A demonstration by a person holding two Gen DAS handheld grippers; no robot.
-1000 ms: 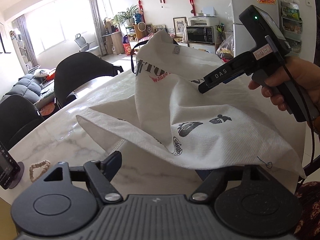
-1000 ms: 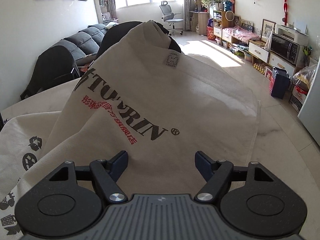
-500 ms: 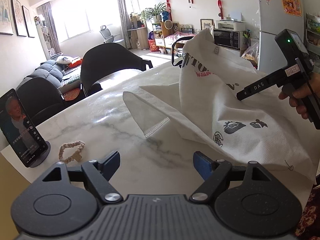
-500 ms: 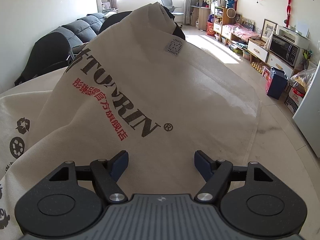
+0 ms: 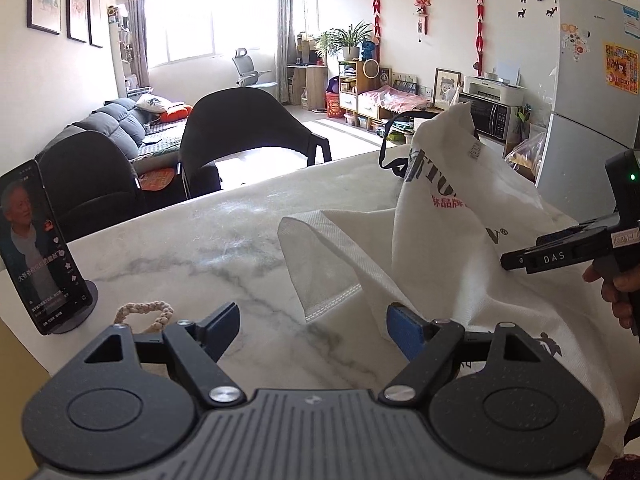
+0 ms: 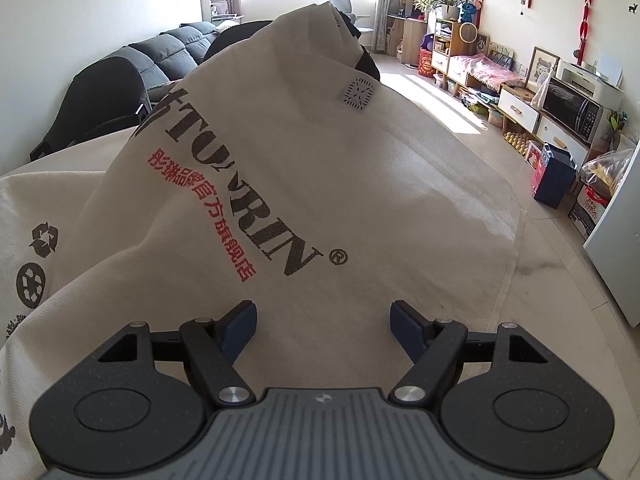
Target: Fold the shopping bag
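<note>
A white non-woven shopping bag with black lettering and red characters lies crumpled on the marble table, its upper part standing up in a peak with a black handle behind it. My left gripper is open over bare marble, just left of the bag's loose near corner. In the right wrist view the bag fills the frame; my right gripper is open just above its cloth, nothing between the pads. The right gripper's body, held by a hand, shows at the right edge of the left wrist view.
A phone on a round stand stands at the table's left edge, a braided cord loop beside it. Black chairs line the far side. A fridge stands right, and the table's right edge drops to the floor.
My left gripper has swung left and back off the bag, so bare marble, the phone and the cord loop came into view. The right gripper stays over the bag.
</note>
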